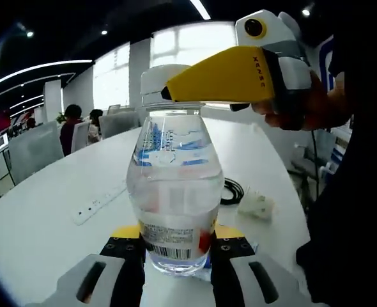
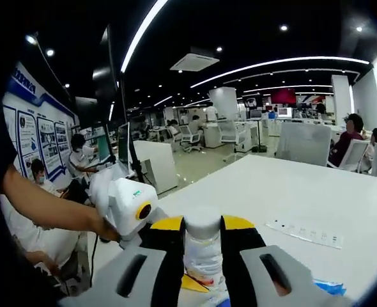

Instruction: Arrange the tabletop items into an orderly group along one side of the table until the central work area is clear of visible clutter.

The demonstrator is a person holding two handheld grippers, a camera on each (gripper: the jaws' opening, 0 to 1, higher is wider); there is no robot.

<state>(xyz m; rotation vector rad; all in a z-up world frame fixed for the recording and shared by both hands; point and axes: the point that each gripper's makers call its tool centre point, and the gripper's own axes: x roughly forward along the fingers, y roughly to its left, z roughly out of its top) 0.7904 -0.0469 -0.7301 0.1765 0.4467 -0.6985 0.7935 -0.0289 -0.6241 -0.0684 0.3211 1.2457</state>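
A clear water bottle (image 1: 174, 185) with a blue-and-white label and a white cap stands upright between the jaws of my left gripper (image 1: 176, 252), which is shut on its base. My right gripper (image 1: 176, 93), with yellow jaws, reaches in from the upper right and closes on the bottle's cap. In the right gripper view the white cap (image 2: 202, 224) sits pinched between the jaws of my right gripper (image 2: 202, 249). The left gripper (image 2: 128, 204) shows there at lower left, held by a person's hand. Whether the bottle rests on the white table (image 1: 41, 217) I cannot tell.
A white power strip (image 1: 99, 203) lies on the table left of the bottle, also seen as the power strip (image 2: 305, 234). A black coiled cable (image 1: 232, 190) and a small white object (image 1: 257, 203) lie to the right. People sit at desks beyond the table.
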